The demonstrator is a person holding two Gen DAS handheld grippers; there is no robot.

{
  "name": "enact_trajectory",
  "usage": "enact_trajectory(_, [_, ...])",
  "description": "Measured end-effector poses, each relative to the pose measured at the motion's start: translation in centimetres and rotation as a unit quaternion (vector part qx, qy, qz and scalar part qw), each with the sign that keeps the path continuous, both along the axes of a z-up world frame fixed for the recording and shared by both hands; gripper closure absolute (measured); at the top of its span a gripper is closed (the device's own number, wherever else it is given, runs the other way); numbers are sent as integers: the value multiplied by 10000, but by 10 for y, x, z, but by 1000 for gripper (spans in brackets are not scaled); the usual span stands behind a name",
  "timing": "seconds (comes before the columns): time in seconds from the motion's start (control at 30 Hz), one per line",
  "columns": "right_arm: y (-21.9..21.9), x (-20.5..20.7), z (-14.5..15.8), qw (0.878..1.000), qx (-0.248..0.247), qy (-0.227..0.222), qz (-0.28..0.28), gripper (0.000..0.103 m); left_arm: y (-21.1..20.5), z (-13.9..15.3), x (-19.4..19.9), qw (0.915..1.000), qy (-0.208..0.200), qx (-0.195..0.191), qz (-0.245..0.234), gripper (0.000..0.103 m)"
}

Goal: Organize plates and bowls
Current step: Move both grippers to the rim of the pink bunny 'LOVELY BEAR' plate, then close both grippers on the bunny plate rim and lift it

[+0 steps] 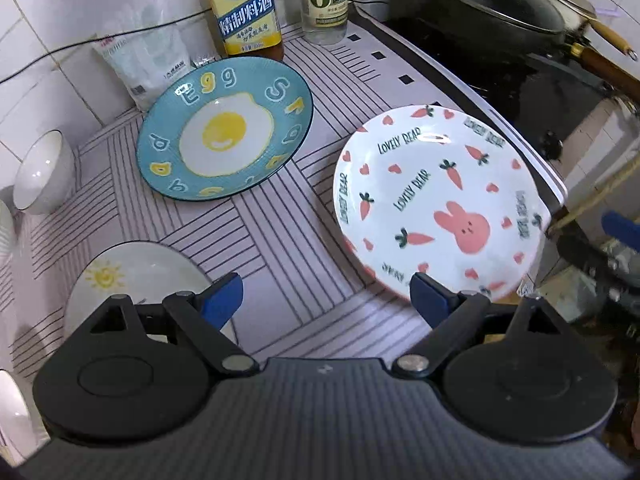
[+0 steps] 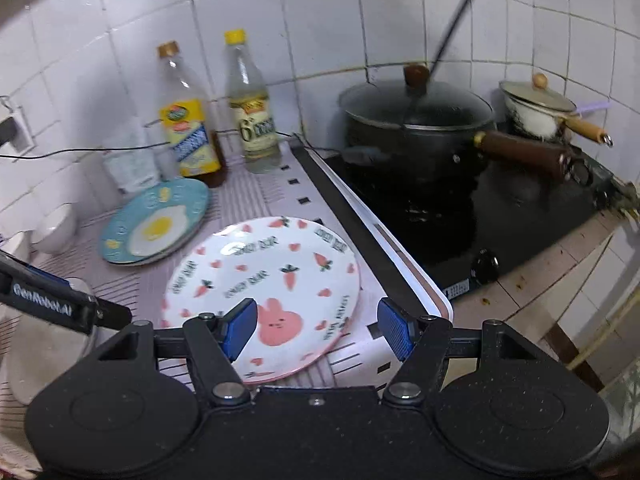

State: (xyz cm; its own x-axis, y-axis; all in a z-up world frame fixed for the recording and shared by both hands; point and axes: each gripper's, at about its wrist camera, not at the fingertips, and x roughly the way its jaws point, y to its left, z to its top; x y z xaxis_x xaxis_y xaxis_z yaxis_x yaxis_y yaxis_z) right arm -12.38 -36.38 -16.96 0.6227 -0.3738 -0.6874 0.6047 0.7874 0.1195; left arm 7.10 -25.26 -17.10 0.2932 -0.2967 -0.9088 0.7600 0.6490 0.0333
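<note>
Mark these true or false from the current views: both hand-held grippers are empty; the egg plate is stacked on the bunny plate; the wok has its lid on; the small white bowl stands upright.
1. Both the left hand-held gripper and the right hand-held gripper are empty. True.
2. The egg plate is stacked on the bunny plate. False: they lie apart on the mat.
3. The wok has its lid on. True.
4. The white bowl stands upright. False: it is tipped on its side against the wall.
</note>
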Motion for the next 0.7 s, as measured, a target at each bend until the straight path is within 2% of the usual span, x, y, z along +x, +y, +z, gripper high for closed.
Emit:
enact_trajectory(0.1, [-6, 2, -9, 9999, -60, 62, -113, 32, -11, -10, 9, 10000, -12, -19, 1, 12])
enact_trajectory(0.23, [-15, 2, -20, 9995, 139, -24, -271, 32, -25, -28, 21, 10000, 42, -17, -11, 12])
enact_trajectory(0.3, [-19, 4, -31, 9992, 230, -52, -314, 33, -30, -37, 27, 9999, 90, -55, -12, 18])
enact_trajectory(0.33, [-20, 6, -36, 9992, 255, -61, -315, 35, -33, -42, 31, 9997, 216, -64, -7, 21])
enact_trajectory(0.4, [-19, 11, -48, 9988, 188, -50, -455, 48, -37, -48, 38, 9989, 448, -117, 18, 32])
enact_trajectory(0.43, [-19, 12, -53, 9984, 127, -83, -541, 51, -38, -50, 40, 9987, 493, -155, 38, 33])
enact_trajectory(0.5, [-19, 16, -63, 9982, 116, -120, -568, 63, -40, -54, 45, 9982, 561, -173, 80, 37])
enact_trajectory(0.53, [-21, 18, -67, 9982, 110, -154, -577, 64, -41, -56, 47, 9982, 583, -155, 70, 39])
enact_trajectory(0.6, [-23, 20, -74, 9977, 194, -218, -607, 65, -42, -58, 49, 9981, 600, -149, 28, 51])
enact_trajectory(0.7, [-26, 22, -81, 9970, 352, -375, -579, 66, -41, -63, 54, 9983, 571, -133, 42, 53])
